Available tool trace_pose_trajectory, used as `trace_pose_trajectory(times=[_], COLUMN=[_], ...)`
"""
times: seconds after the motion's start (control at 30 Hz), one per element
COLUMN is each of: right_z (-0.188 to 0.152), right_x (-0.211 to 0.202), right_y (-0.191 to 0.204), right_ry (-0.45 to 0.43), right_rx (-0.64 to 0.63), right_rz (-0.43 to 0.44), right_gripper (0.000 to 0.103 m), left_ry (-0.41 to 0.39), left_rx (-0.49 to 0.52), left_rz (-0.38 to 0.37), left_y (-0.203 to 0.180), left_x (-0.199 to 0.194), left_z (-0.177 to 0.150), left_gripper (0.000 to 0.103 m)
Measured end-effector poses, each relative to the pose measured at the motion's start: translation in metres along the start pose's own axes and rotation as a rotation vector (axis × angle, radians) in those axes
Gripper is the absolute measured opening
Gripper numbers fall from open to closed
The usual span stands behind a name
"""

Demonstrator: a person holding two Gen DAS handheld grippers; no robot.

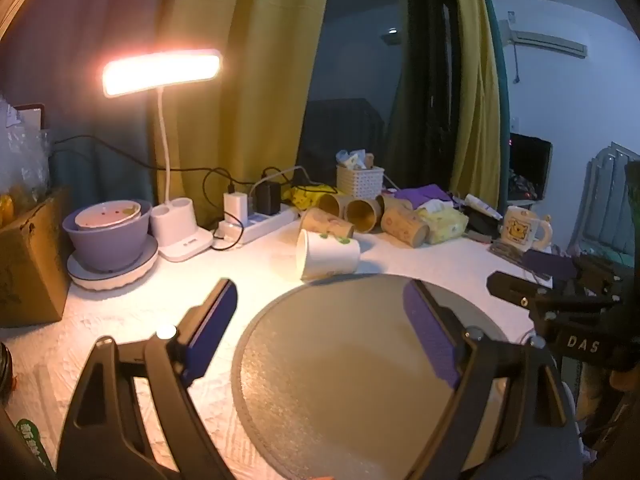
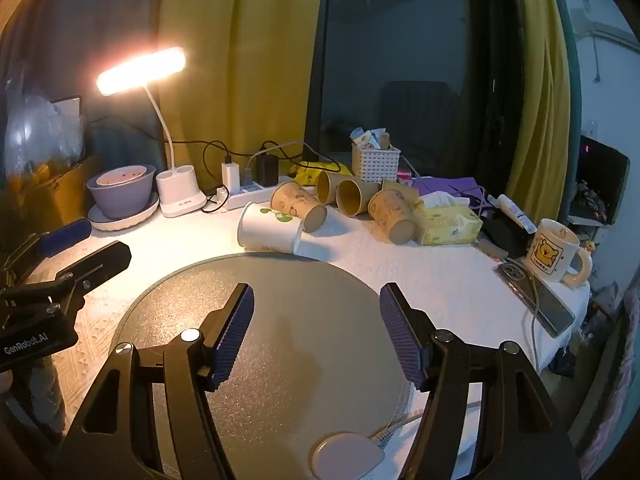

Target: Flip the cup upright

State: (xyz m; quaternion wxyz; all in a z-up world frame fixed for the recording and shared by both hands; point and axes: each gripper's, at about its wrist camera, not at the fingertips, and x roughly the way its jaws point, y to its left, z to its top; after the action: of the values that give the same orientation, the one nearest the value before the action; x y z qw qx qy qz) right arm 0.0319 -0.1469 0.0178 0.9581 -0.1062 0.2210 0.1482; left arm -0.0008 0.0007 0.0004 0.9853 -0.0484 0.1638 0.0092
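A white paper cup (image 1: 328, 255) with a green print lies on its side just beyond the far edge of a round grey mat (image 1: 360, 380); its mouth faces left. It also shows in the right wrist view (image 2: 270, 230), beyond the mat (image 2: 280, 340). My left gripper (image 1: 320, 300) is open and empty, hovering over the mat short of the cup. My right gripper (image 2: 316, 304) is open and empty over the mat. Each gripper shows at the other view's edge: the right one (image 1: 532, 292), the left one (image 2: 92, 254).
Several brown paper cups (image 2: 348, 200) lie on their sides behind the white cup. A lit desk lamp (image 2: 176, 196), a purple bowl on a plate (image 2: 122, 196), a power strip (image 2: 240, 194), a tissue pack (image 2: 450, 224), a mug (image 2: 554, 250) and a phone (image 2: 536, 300) ring the table.
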Motion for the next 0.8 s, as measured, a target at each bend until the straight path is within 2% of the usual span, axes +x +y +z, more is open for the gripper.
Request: trace_pose_trajectory(times=[0.8], right_z=[-0.002], right_x=[0.001], right_y=[-0.002], right_ry=[0.000], right_rx=[0.027], right_rz=[0.004], right_gripper=[0.068], left_ry=[0.026], left_rx=[0.029], left_rz=[-0.015], left_y=[-0.011], left_x=[0.001], left_z=[-0.003], left_gripper=[0.086])
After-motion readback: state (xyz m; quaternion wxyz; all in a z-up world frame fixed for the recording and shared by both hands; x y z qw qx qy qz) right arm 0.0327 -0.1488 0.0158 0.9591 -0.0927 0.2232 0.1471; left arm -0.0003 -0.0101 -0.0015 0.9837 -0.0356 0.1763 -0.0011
